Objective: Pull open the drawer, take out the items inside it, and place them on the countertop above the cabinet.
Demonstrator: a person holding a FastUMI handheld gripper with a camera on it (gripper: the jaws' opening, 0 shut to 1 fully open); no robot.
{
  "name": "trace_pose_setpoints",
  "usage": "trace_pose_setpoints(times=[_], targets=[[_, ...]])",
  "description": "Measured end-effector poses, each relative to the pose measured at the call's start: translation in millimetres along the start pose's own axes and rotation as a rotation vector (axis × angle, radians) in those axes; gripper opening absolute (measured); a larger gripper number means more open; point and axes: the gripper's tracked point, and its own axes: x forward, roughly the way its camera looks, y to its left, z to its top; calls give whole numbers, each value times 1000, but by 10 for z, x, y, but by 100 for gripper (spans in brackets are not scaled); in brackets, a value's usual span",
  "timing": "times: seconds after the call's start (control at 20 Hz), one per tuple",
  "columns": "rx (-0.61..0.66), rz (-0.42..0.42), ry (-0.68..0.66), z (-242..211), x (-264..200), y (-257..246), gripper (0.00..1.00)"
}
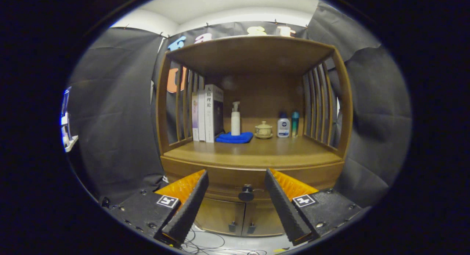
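Gripper (237, 207) spread wide, gripping nothing, lined up with the drawer knob (246, 193).
Knob dead ahead at 12 o'clock between the fingers, drawer (220, 181) closed. Countertop (253, 152) beyond: books (207, 113) at 11, blue cloth (235, 137), pump bottle (235, 119), teacup (263, 130), two bottles (283, 125) at 1.
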Motion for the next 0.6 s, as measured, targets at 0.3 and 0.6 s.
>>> trace_pose_setpoints(times=[0.3,0.6], targets=[[33,-82,47,-412,507,-181,79],[45,-142,103,-750,829,-274,65]])
